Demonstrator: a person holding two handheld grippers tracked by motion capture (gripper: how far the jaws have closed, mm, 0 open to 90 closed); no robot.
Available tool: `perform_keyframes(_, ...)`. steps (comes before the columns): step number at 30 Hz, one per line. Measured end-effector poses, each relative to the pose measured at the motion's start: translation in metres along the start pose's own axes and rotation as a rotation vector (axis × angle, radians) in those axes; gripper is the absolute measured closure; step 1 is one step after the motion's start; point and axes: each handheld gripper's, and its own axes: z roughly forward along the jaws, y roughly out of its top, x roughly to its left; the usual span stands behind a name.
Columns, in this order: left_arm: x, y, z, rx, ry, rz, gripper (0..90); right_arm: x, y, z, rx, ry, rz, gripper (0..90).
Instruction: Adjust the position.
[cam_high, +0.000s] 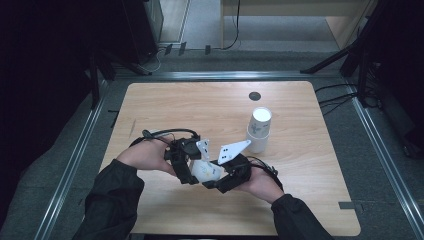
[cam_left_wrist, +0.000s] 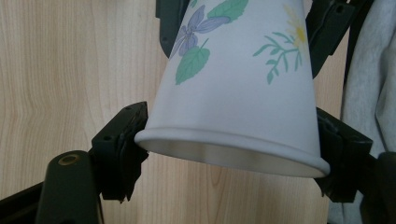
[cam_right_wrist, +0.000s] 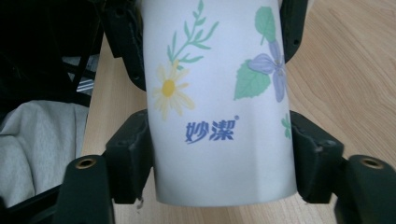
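Both tongs grasp one white flower-printed paper cup (cam_high: 206, 171) held just above the near middle of the light wooden table (cam_high: 165, 107): the left gripper (cam_left_wrist: 229, 154) is clenched on the cup near its open rim, the right gripper (cam_right_wrist: 219, 154) on its wall near the base, each from an opposite side. Two grippers, one held cup, and a separate stack of white paper cups (cam_high: 259, 130) standing upright well apart at the far right, how many in it unclear. What either holds can't be told; wide bare tabletop lies to the left and far side.
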Motion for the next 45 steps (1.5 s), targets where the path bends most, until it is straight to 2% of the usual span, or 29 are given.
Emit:
perform_keyframes(5, -0.001, -0.001, -0.001, -0.009, 0.006, 0.019, 22.6, 0.001, 0.0, -0.001, 0.008, -0.009, -0.016, 34.5)
perform_keyframes(10, 0.0, -0.002, -0.002, -0.042, 0.005, 0.019, 21.3, 0.001, 0.001, -0.003, -0.001, -0.009, -0.023, 34.6)
perform_keyframes(15, 0.0, -0.006, -0.002, -0.105, -0.003, 0.026, 12.0, 0.0, 0.002, -0.008, -0.009, -0.012, -0.025, 34.5)
perform_keyframes(21, 0.007, -0.016, -0.007, -0.201, 0.009, -0.009, 9.6, -0.002, 0.003, -0.018, -0.037, -0.025, -0.02, 34.5)
perform_keyframes(23, 0.008, -0.02, -0.009, -0.228, 0.001, -0.017, 9.6, -0.003, 0.003, -0.022, -0.05, -0.03, -0.018, 34.5)
perform_keyframes(25, 0.011, -0.025, -0.011, -0.285, -0.033, -0.027, 9.6, -0.004, 0.003, -0.026, -0.063, -0.036, -0.01, 34.5)
perform_keyframes(26, 0.012, -0.027, -0.011, -0.306, -0.032, -0.032, 9.6, -0.005, 0.003, -0.028, -0.071, -0.039, -0.008, 34.5)
perform_keyframes(30, 0.015, -0.033, -0.01, -0.357, -0.057, -0.064, 9.6, -0.006, 0.003, -0.034, -0.092, -0.046, -0.003, 34.5)
perform_keyframes(34, 0.015, -0.038, -0.011, -0.376, -0.048, -0.077, 9.6, -0.008, 0.002, -0.04, -0.118, -0.05, 0.007, 34.5)
perform_keyframes(37, 0.015, -0.043, -0.012, -0.412, -0.039, -0.099, 9.6, -0.01, 0.002, -0.045, -0.139, -0.047, 0.022, 34.5)
perform_keyframes(40, 0.015, -0.048, -0.011, -0.437, -0.031, -0.139, 9.6, -0.011, 0.002, -0.048, -0.155, -0.048, 0.033, 34.5)
perform_keyframes(45, 0.014, -0.053, -0.008, -0.451, -0.026, -0.176, 9.7, -0.012, 0.0, -0.051, -0.157, -0.057, 0.03, 34.5)
